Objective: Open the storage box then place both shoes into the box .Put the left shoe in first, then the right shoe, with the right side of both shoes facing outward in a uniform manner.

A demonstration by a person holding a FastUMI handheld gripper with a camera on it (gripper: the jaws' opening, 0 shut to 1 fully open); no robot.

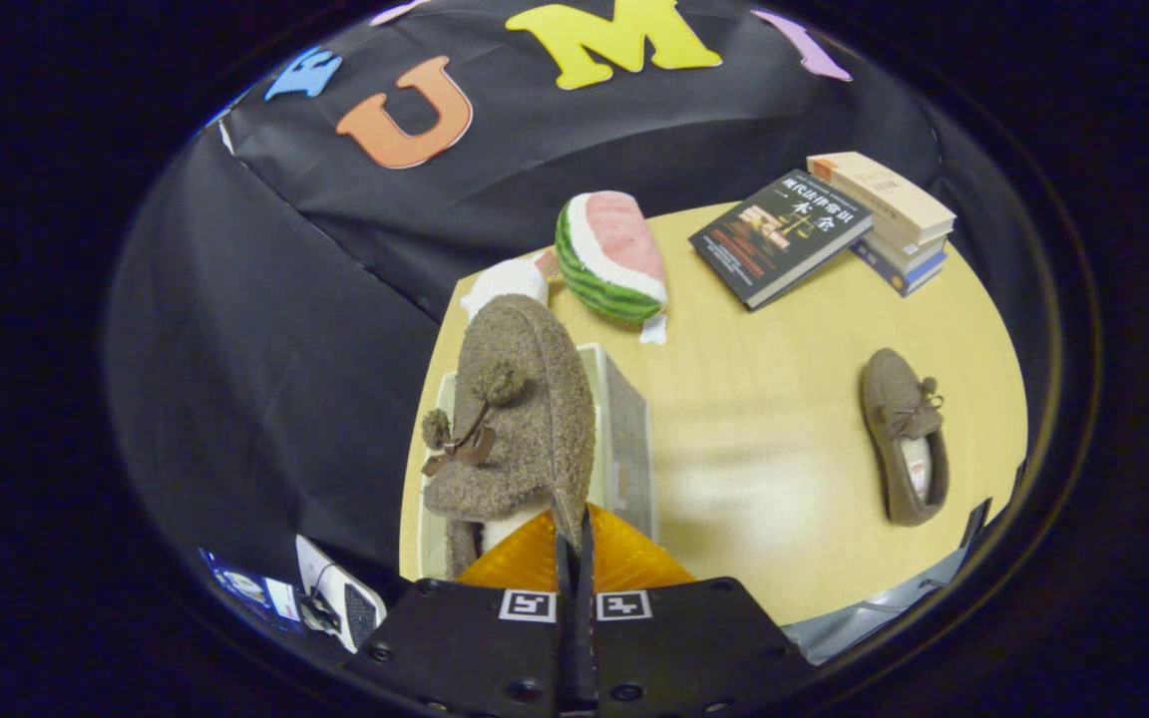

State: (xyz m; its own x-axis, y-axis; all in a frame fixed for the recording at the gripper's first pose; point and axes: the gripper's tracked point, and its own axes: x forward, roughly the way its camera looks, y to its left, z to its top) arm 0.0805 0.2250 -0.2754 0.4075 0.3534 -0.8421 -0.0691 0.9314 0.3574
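My gripper [574, 534] is shut on the heel rim of a brown fuzzy shoe [520, 419] with pompom laces. The shoe hangs toe-forward just ahead of the fingers, over the open white storage box [629, 429] at the table's left edge. Most of the box's inside is hidden behind the shoe. The second brown shoe [904, 439] lies on the table well to the right of the fingers, toe pointing away.
A watermelon-slice plush [609, 254] lies beyond the box, with a white object [505, 284] beside it. A dark book [779, 234] leans on a stack of books [889, 214] at the far right of the pale wooden table [754, 439].
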